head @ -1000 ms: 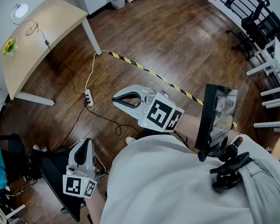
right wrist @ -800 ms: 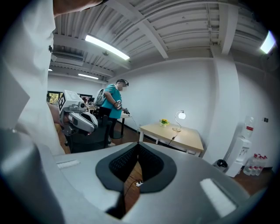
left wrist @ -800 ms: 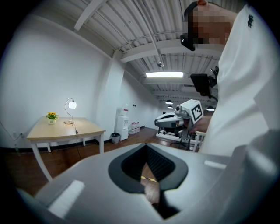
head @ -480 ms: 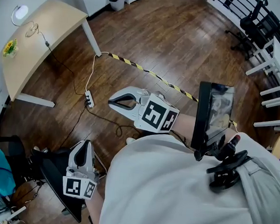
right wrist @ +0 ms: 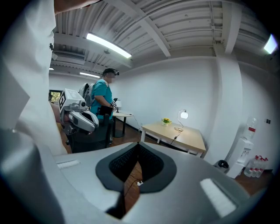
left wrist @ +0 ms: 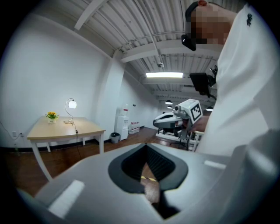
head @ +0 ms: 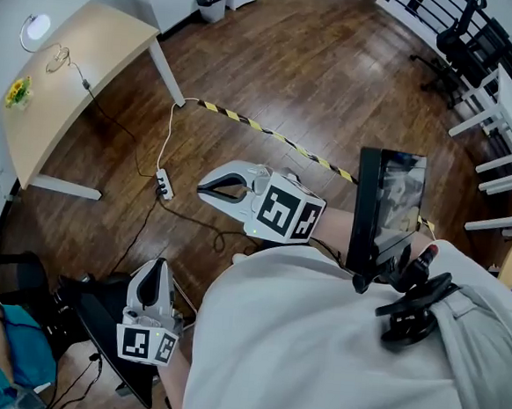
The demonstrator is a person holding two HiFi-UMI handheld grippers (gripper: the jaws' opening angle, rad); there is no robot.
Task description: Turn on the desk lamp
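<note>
The desk lamp (head: 36, 25) stands lit on the far left corner of a light wood table (head: 82, 62). It also glows in the left gripper view as the lamp (left wrist: 71, 104) and in the right gripper view as the lamp (right wrist: 183, 115). Both grippers are far from it, held near the person's body over the wood floor. My right gripper (head: 204, 186) points toward the table, jaws shut with nothing between them. My left gripper (head: 152, 269) hangs lower left, jaws shut and empty too.
Yellow flowers (head: 18, 92) sit on the table. A cable runs down to a power strip (head: 162, 183). Yellow-black tape (head: 270, 134) crosses the floor. A black chair (head: 104, 337) is by my left gripper. A person in teal (head: 5, 360) is at the lower left. A screen (head: 386, 209) is mounted on the chest.
My right gripper has drifted slightly left and toward the table. The person in teal has moved lower in the left corner. The left gripper has barely moved.
</note>
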